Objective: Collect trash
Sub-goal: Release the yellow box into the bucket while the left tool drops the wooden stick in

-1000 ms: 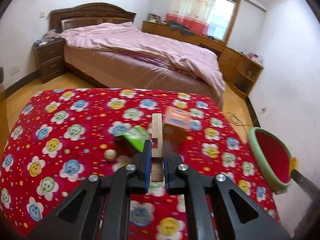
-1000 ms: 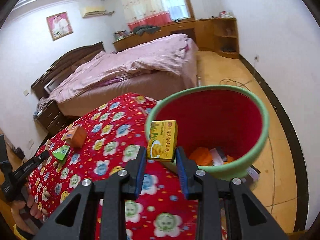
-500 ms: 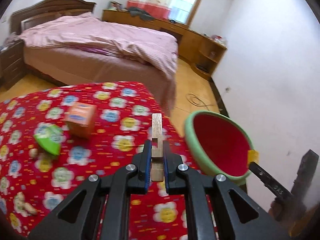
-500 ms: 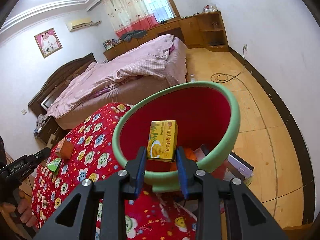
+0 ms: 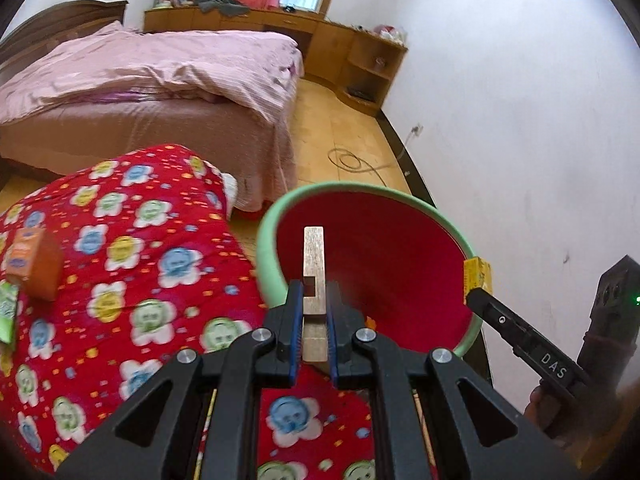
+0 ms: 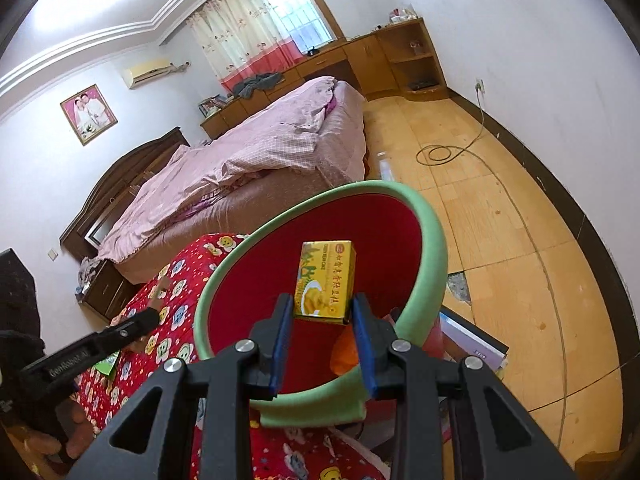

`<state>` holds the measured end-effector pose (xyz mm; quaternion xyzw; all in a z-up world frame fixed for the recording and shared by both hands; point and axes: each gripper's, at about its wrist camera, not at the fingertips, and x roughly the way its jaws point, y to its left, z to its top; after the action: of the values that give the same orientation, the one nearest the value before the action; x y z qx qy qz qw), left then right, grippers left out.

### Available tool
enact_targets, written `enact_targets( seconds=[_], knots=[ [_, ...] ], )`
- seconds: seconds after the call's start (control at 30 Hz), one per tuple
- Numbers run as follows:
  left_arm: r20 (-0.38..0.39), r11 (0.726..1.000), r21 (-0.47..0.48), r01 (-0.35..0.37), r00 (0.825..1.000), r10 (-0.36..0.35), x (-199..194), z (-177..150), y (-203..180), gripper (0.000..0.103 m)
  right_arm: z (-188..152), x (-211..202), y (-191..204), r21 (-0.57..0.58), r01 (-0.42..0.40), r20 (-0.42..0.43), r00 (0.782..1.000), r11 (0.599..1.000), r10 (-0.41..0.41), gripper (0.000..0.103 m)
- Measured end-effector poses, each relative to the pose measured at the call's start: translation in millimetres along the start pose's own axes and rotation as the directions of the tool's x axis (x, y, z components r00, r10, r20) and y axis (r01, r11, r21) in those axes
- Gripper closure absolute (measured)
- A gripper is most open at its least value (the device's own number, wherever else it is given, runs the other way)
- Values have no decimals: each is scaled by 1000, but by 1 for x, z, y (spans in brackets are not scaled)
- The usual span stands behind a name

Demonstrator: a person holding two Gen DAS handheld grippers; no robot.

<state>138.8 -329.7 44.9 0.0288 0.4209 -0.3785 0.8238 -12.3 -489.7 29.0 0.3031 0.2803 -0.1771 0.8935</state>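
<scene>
Through the left wrist camera we see the left gripper (image 5: 314,320) with its jaws closed tight on a wooden block (image 5: 313,268), which sticks out forward over the mouth of the bin (image 5: 267,248), a tub with a green rim and a red inside. The block's lower end is hidden between the jaws. The bin stands just beside the bench (image 5: 132,264), covered in a red flowered cloth; its base is out of sight behind the gripper. On the cloth at the left edge lie an orange box (image 5: 34,262), blurred, and a green packet (image 5: 8,312), cut off by the frame. At the right rim of the bin the right gripper (image 5: 478,290) reaches in, only one finger showing, with a corner of the yellow box (image 5: 478,274); the hand behind it is mostly lost in the dark edge. Through the right wrist camera we see the right gripper (image 6: 322,320) with its jaws partly open and clamped on the yellow box (image 6: 325,278), held over the bin (image 6: 430,256). Something orange (image 6: 345,354) lies inside the bin, half hidden by a jaw; we cannot tell what it is. The left gripper (image 6: 150,318) pokes in from the left, its tip blurred and its load not visible here.
</scene>
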Motion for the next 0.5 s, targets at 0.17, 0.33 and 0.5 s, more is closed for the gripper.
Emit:
enact_targets(
  seconds=[0.17, 0.33, 0.5],
  knots=[
    [-32, 1000, 25, 6, 999, -5, 22, 1, -8, 93, 0, 5, -7, 16, -7, -5, 1000, 1000, 7, 70],
    [-70, 999, 20, 34, 997, -32, 36, 1, -9, 93, 1, 10, -12, 21, 12, -7, 1000, 1000, -12, 69],
    [-56, 999, 25, 21, 998, -20, 34, 1, -10, 78, -1, 13, -14, 24, 8, -15, 1000, 1000, -8, 67]
  ],
)
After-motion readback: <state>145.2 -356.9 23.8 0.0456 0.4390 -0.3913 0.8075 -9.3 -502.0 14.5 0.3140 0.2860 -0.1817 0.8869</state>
